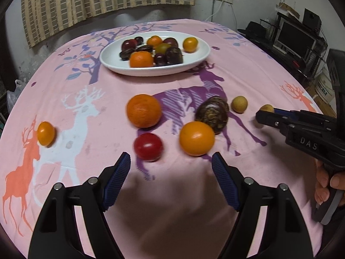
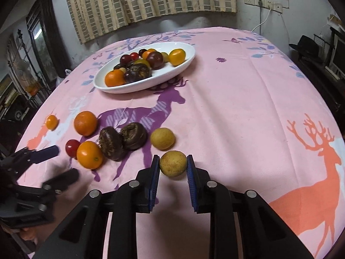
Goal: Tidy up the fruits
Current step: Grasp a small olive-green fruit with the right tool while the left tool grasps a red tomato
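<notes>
Now right tongs clamped on tan fruit, left tongs agape over bare tablecloth.

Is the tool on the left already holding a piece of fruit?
No, the left tool stands open over the pink cloth, with the red tomato lying just ahead, untouched.

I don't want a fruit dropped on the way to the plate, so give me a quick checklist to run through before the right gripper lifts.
1. Right gripper jaws closed on the tan round fruit: ok, both pads touch its sides.
2. Fruit centred between the pads: ok.
3. Second tan fruit clear of the jaws: ok, it lies apart.
4. Left gripper out of the way: ok, open and empty near the red tomato.
5. Room on the white plate: ok, bare rim at its right end.
6. Grip firm enough to hold: cannot tell.
</notes>
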Demonstrator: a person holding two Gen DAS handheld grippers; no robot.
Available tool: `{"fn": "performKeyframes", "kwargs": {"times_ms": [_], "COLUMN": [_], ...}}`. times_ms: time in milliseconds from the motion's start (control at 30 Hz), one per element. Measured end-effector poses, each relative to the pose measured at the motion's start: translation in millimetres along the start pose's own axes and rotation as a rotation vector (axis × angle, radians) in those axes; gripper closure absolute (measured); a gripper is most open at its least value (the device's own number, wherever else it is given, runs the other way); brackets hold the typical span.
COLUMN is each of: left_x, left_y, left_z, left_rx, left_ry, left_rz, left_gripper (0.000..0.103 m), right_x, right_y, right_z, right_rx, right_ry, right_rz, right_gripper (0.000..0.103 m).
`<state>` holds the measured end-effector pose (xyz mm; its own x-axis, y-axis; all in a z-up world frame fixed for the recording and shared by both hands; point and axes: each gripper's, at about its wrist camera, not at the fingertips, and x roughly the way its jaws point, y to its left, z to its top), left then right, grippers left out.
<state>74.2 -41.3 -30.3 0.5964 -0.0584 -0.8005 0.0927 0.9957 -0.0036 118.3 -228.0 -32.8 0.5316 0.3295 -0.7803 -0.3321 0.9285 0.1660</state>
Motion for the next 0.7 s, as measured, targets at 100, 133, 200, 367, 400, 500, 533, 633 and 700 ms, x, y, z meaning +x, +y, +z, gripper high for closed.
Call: {"fn": "performKeyframes", "kwargs": {"times_ms": [100,133,200,367,400,500,533,633,700], "left_x": [6,6,6,1,0,1,3,16,21], "left_y": [-7,-8,-5,8,12,23,26,30,30], "left_z": [3,3,4,1,-1,-5,-6,-4,-1], "left_rx": [0.012,0.014,0.012,0.023,0.027,0.029,0.027,0.025,0.024], "left_ry": [-0.002,-0.005,0.001,-0.004,-0.004,-0.002,0.007,0.045,0.034], "left_rz": [0.029,0.032,0.024,0.031,0.030,0.038,0.041,0.021,0.022], "left_gripper": [0.031,0.031,0.031,0.031,0.031,0.033,0.039,0.048,0.048], "right_x": [0,0,-4,-13,-14,-14,-13,-12,-11], "right_y": [1,1,1,7,8,8,9,9,10], "right_z": [-1,-1,-1,-2,-3,-3,-3,-4,-4], "right_rx": [-0.007,-0.007,-0.010,-0.027,-0.031,-0.030,-0.030,-0.030,-0.031], "right_ry": [0.001,-0.002,-0.014,-0.036,-0.038,-0.033,-0.031,-0.027,-0.025], "right_rz": [0.010,0.012,0.020,0.046,0.050,0.058,0.058,0.058,0.056], "right_gripper": [0.078,0.078,0.078,0.078,0.078,0.078,0.078,0.078,0.078]}}
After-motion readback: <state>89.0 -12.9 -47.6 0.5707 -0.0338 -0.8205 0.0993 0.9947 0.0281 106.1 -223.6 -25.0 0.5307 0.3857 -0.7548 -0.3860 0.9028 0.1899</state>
